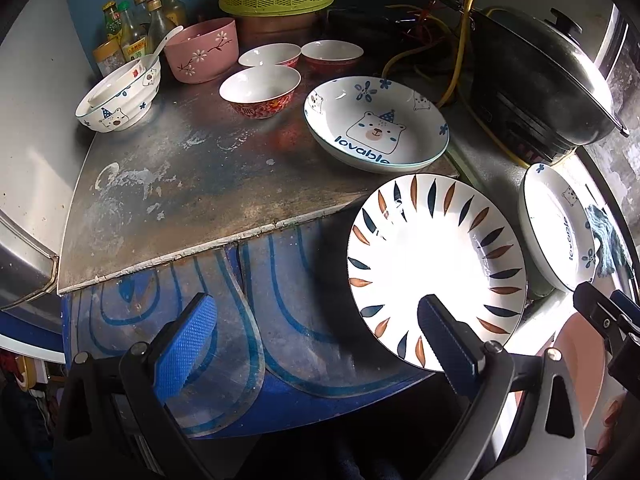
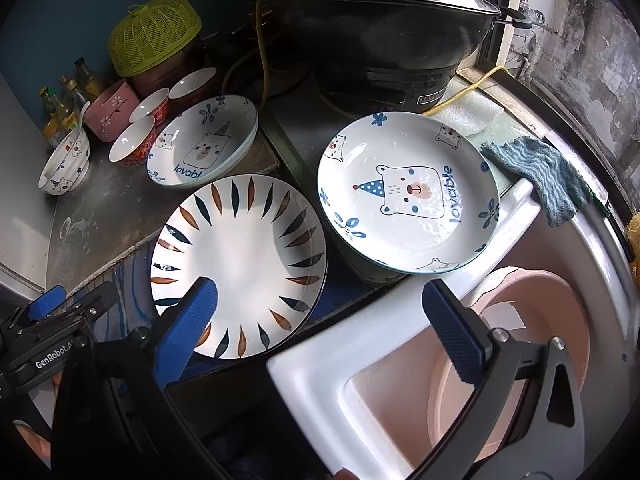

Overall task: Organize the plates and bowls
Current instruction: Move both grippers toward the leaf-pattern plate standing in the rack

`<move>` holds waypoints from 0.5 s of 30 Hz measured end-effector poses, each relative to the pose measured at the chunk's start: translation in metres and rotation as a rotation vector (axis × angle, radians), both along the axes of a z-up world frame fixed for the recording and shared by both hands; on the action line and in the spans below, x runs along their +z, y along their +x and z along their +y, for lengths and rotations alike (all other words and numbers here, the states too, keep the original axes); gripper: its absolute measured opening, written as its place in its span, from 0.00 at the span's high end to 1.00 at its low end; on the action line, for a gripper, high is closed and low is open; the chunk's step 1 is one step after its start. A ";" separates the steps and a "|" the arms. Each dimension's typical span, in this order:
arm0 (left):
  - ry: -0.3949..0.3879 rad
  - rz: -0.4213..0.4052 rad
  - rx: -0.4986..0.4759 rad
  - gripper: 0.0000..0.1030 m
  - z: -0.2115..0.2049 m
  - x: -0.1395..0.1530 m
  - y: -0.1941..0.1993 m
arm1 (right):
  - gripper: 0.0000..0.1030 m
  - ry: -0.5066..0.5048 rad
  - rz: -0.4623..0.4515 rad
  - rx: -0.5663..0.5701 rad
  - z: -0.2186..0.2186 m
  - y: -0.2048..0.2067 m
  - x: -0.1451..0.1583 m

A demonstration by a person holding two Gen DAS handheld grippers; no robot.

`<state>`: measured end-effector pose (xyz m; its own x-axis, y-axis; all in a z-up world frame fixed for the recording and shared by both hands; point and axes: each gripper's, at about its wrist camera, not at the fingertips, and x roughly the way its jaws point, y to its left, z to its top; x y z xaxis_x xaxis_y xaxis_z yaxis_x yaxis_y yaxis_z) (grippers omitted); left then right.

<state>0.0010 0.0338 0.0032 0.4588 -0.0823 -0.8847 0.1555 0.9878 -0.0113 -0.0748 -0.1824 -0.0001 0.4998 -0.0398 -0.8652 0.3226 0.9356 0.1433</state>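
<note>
Right wrist view: both grippers gape empty; the leaf-pattern plate (image 2: 240, 264) overhangs by the right gripper (image 2: 320, 312)'s left finger; a nudge could tip it.

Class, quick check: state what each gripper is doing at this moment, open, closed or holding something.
Left gripper: open, holding nothing; one finger overlaps the leaf-pattern plate in view.
Right gripper: open, holding nothing, above the white sink edge.

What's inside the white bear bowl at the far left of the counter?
The white bear bowl holds a smaller white bowl nested in it, and a white spoon leans out over the rim. Whatever lies beneath the nested bowl is covered.
</note>
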 end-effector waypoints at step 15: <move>-0.005 0.006 -0.014 0.02 -0.001 -0.001 0.000 | 0.00 -0.010 0.005 0.002 0.001 -0.002 0.000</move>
